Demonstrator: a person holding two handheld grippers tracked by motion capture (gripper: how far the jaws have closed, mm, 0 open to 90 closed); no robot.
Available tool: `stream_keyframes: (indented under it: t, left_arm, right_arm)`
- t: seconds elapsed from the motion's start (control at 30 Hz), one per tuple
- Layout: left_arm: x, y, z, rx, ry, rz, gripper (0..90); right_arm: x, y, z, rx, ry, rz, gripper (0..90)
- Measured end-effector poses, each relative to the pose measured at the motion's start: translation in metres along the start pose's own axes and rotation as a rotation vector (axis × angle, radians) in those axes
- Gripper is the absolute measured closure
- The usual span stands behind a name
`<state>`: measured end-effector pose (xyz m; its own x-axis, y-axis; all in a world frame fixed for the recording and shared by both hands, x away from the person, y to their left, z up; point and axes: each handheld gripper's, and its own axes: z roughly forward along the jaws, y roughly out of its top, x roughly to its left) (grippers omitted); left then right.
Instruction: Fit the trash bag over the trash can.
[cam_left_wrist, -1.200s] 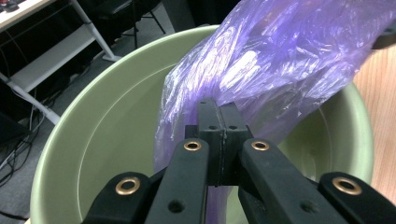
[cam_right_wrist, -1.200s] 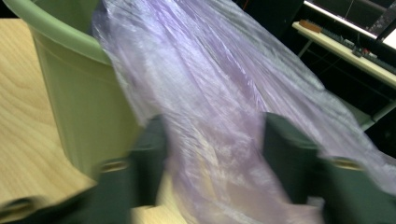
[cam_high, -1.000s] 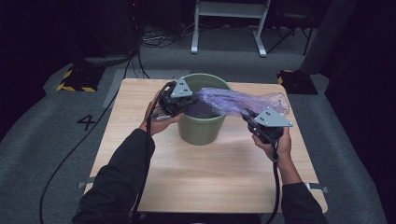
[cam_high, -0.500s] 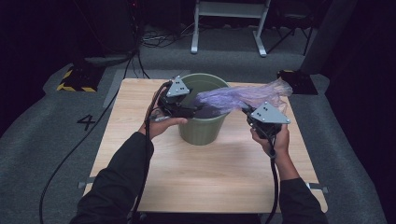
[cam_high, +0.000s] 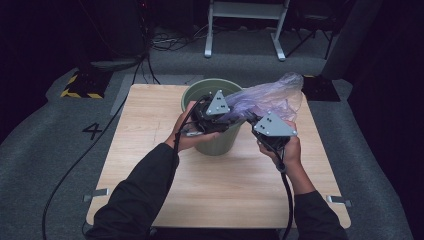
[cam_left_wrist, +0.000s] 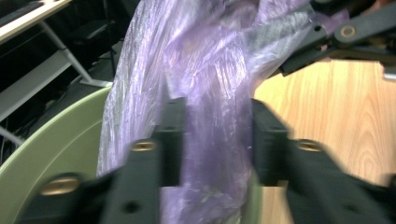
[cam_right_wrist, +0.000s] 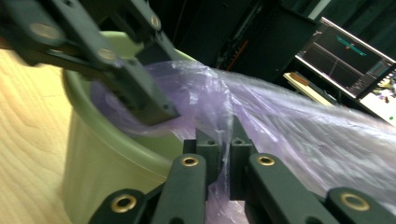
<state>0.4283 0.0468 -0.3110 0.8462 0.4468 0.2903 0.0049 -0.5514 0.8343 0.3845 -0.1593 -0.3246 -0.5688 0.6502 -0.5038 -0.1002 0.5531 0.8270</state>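
Bag (cam_high: 270, 97): held over bin (cam_high: 216, 142), trailing toward 2 o'clock; not yet fitted.
Left tongs (cam_left_wrist: 217, 140): just closing, apart around bag.
Right tongs (cam_right_wrist: 225, 158): clamped on bag.

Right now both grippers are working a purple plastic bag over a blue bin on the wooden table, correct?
Not quite: the bin is green, as the high view shows. The rest stands: the left gripper and right gripper work the purple plastic bag over it on the wooden table.

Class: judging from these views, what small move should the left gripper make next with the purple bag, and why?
Probably close the left gripper fully on the bag: its jaws have just been closing, yet the film between them still looks loose. The right gripper already pinches the bag over the bin.
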Motion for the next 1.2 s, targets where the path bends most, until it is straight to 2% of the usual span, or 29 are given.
stream_keyframes:
  t: [0.07, 0.13, 0.2, 0.23, 0.27, 0.3, 0.33, 0.4, 0.47, 0.57, 0.63, 0.73, 0.9, 1.0, 1.13, 1.2]
  left_arm:
    - [0.0, -0.002, -0.003, -0.012, 0.001, -0.002, 80.7]
    - [0.0, -0.004, -0.006, -0.015, 0.022, 0.006, 87.3]
    - [0.002, -0.006, -0.01, -0.011, 0.03, 0.007, 89.0]
    - [0.002, -0.006, -0.01, -0.011, 0.03, 0.007, 89.2]
    - [0.002, -0.007, -0.012, -0.008, 0.043, 0.01, 89.3]
    - [0.005, -0.011, -0.016, -0.016, 0.039, -0.008, 89.3]
    - [0.006, -0.013, -0.019, -0.018, 0.04, -0.009, 89.3]
    - [0.006, -0.014, -0.02, -0.02, 0.044, -0.011, 89.3]
    - [0.009, -0.022, -0.027, -0.026, 0.039, -0.021, 89.3]
    - [0.011, -0.027, -0.031, -0.031, 0.042, -0.026, 89.2]
    - [0.012, -0.031, -0.036, -0.037, 0.041, -0.022, 89.2]
    - [0.015, -0.036, -0.041, -0.033, 0.051, -0.024, 89.2]
    - [0.02, -0.045, -0.047, -0.036, 0.062, -0.053, 89.2]
    - [0.022, -0.049, -0.049, -0.037, 0.07, -0.061, 89.2]
    - [0.022, -0.053, -0.05, -0.034, 0.076, -0.064, 89.1]
    - [0.022, -0.055, -0.05, -0.034, 0.071, -0.069, 88.8]
  right_arm:
    - [0.001, 0.0, -0.001, -0.005, 0.014, 0.005, 81.7]
    - [0.003, -0.001, -0.002, -0.013, 0.024, 0.02, 72.2]
    - [0.004, -0.003, -0.005, -0.025, 0.054, 0.046, 57.8]
    - [0.005, -0.004, -0.007, -0.021, 0.054, 0.064, 51.2]
    - [0.004, -0.005, -0.01, -0.025, 0.073, 0.08, 47.2]
    - [0.003, -0.006, -0.013, -0.034, 0.091, 0.09, 43.2]
    - [0.002, -0.007, -0.016, -0.039, 0.097, 0.101, 40.1]
    - [0.0, -0.009, -0.023, -0.049, 0.096, 0.111, 40.8]
    - [-0.003, -0.013, -0.031, -0.064, 0.108, 0.124, 37.7]
    - [-0.006, -0.019, -0.036, -0.051, 0.083, 0.121, 32.9]
    - [-0.008, -0.024, -0.038, -0.048, 0.086, 0.125, 33.2]
    - [-0.012, -0.031, -0.041, -0.047, 0.077, 0.156, 31.7]
    - [-0.021, -0.041, -0.05, -0.078, 0.059, 0.226, 28.9]
    - [-0.025, -0.044, -0.056, -0.081, 0.048, 0.236, 26.3]
    - [-0.025, -0.049, -0.056, -0.075, 0.094, 0.27, 25.8]
    - [-0.023, -0.05, -0.053, -0.084, 0.142, 0.294, 32.9]
